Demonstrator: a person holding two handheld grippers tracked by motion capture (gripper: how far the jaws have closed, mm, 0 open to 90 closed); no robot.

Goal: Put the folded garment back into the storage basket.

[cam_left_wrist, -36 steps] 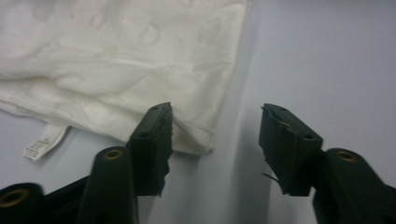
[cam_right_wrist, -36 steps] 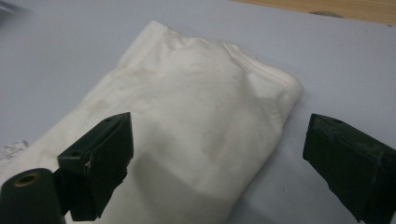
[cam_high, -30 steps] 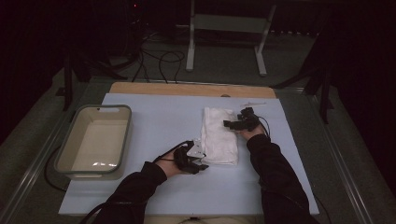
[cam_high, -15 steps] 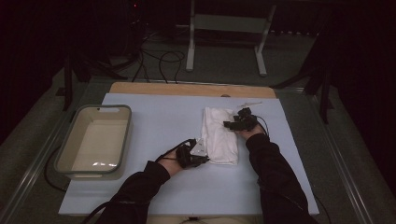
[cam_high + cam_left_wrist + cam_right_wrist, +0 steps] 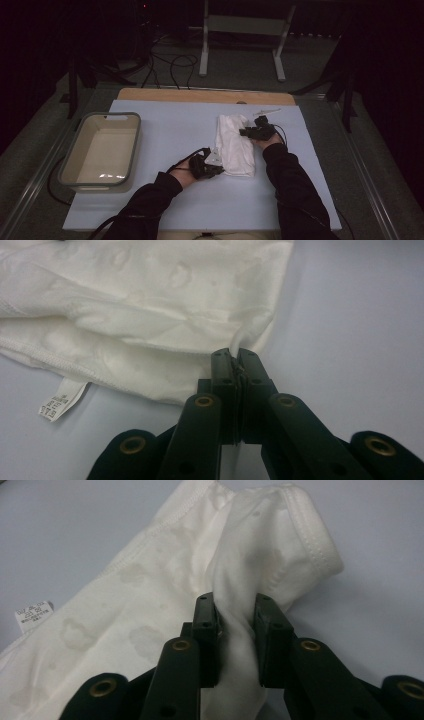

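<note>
A white folded garment [image 5: 235,145] lies on the pale blue table cover [image 5: 170,125], right of the middle. My left gripper [image 5: 216,169] is at its near left corner. In the left gripper view the jaws [image 5: 234,356] are shut on a thin edge of the garment [image 5: 150,300]. My right gripper [image 5: 246,132] is at the garment's far right side. Its jaws [image 5: 231,605] have just been closing and now pinch a raised bunch of the garment [image 5: 150,605] near a ribbed hem.
A grey rectangular bin [image 5: 70,147] stands empty at the table's left. A wooden strip [image 5: 200,95] runs along the far edge. Beyond it, a metal stand [image 5: 240,30] and cables are on the floor. A care label [image 5: 60,402] sticks out from the garment.
Both hands stay about where they were. The left gripper looks narrower at the garment's corner than a second ago.
</note>
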